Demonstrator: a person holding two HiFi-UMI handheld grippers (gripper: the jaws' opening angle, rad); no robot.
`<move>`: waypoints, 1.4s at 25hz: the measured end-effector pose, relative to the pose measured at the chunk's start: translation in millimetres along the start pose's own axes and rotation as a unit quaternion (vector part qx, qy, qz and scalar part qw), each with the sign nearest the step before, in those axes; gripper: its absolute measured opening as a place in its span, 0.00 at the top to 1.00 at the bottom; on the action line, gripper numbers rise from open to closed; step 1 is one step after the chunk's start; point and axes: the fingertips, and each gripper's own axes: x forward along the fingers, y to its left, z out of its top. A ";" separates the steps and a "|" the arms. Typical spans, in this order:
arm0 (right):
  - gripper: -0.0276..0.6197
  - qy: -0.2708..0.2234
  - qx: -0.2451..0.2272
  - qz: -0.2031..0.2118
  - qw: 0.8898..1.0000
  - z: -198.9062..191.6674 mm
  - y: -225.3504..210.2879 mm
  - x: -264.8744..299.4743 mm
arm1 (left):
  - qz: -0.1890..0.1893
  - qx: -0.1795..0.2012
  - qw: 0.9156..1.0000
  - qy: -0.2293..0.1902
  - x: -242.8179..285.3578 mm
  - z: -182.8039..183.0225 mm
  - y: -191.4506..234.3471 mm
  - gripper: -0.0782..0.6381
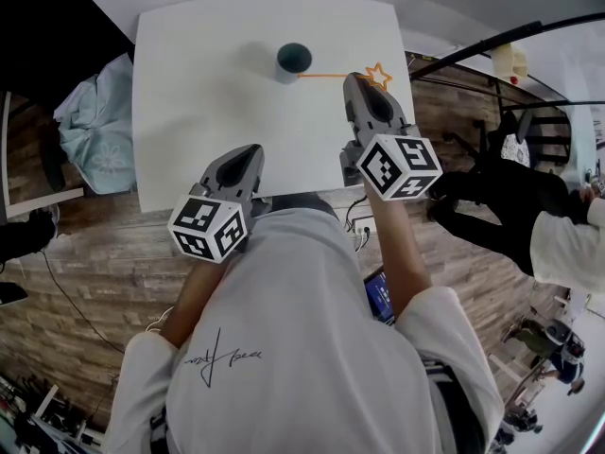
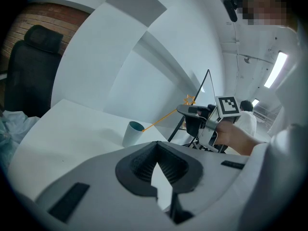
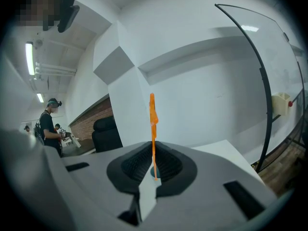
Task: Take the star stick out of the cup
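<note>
1. Stick position: my thin orange star-tipped stick [image 1: 326, 74] leans from the round teal cup [image 1: 293, 60] on the white table [image 1: 189, 112], its long axis running rightward with the star outermost.
2. My right gripper [image 1: 359, 81] is clenched on it near the star.
3. My left gripper [image 1: 251, 151] is closed and empty.

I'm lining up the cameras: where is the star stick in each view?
Head view: star stick upper centre, running right from the cup.
Left gripper view: centre right, slanting up from the cup.
Right gripper view: centre, upright.
Shared landmark: white table.
</note>
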 end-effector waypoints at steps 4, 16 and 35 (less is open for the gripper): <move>0.92 0.002 0.001 0.001 1.000 -1.4 2.1 -3.6 | -0.001 0.001 1.000 0.001 -0.9 0.4 -0.2 0.88; 0.92 0.023 0.001 0.005 1.000 -18.0 5.0 -12.5 | -0.004 -0.001 1.000 0.006 -1.7 -2.7 2.6 0.88; 0.92 0.046 0.010 0.012 0.999 -35.8 3.7 -28.9 | -0.002 -0.002 1.000 0.005 -4.5 -5.0 0.9 0.88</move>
